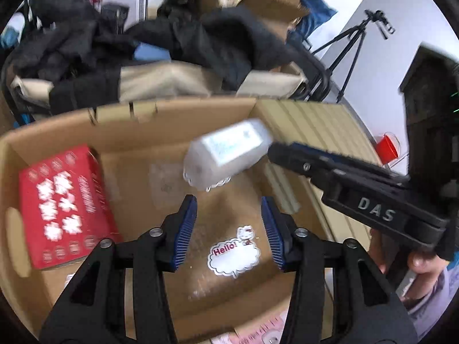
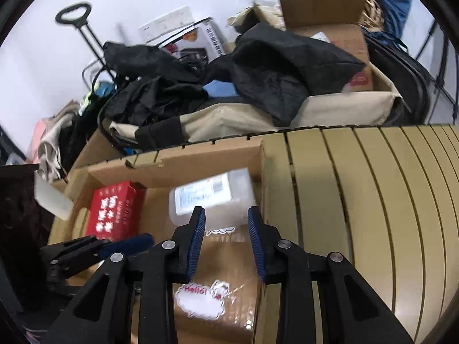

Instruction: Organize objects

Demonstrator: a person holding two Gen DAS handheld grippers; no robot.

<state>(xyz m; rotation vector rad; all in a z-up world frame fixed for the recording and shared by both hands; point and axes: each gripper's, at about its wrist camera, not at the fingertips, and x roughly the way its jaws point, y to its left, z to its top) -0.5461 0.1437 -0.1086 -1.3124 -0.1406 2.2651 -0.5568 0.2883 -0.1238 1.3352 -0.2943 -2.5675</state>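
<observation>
1. A slatted tan table point(image 2: 373, 200) is seen to the right of the right gripper point(image 2: 226, 223).
2. An open cardboard box point(image 1: 178, 114) is placed beneath and ahead of both grippers, its right wall set against the table.
3. A red carton point(image 1: 66, 206) is laid on the box floor, well to the left of the left gripper point(image 1: 229, 206).
4. A translucent plastic container point(image 1: 229, 154) with a pale label is seen, blurred, just beyond the left gripper's tips and above the box floor. In the right wrist view the same container point(image 2: 212, 197) is found at the tips of the right gripper; whether it is pinched there cannot be told.
5. A "Hello!" sticker point(image 1: 233, 255) is stuck to the box floor between the left gripper's fingers.
6. The left gripper is parted about halfway, with nothing gripped. The right gripper is parted narrowly.
</observation>
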